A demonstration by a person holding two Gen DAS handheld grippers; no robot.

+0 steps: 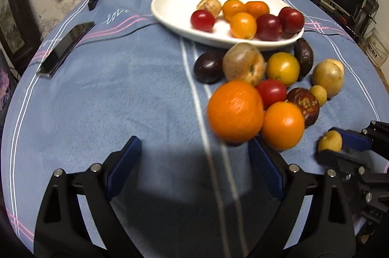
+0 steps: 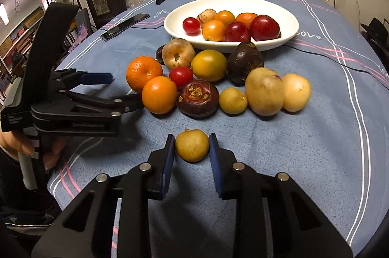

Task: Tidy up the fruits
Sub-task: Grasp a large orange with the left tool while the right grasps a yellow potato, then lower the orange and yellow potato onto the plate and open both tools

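Right gripper (image 2: 192, 148) clamped on small yellow fruit (image 2: 192, 145) near side of bowl (image 2: 287, 39), pads across its middle; looks light, firm, round, may roll. Left gripper (image 1: 194, 168) wide, empty.

On the table (image 2: 316, 160) the bowl (image 2: 289, 36) sits at twelve o'clock, fruit piled in its right half. Just before it a cluster of loose fruit (image 2: 209, 78) spreads across the middle. The phone (image 2: 124, 26) lies at ten o'clock, left of the bowl. One small fruit (image 2: 192, 145) sits alone at six o'clock, before the cluster, between the right gripper's (image 2: 192, 148) pads.
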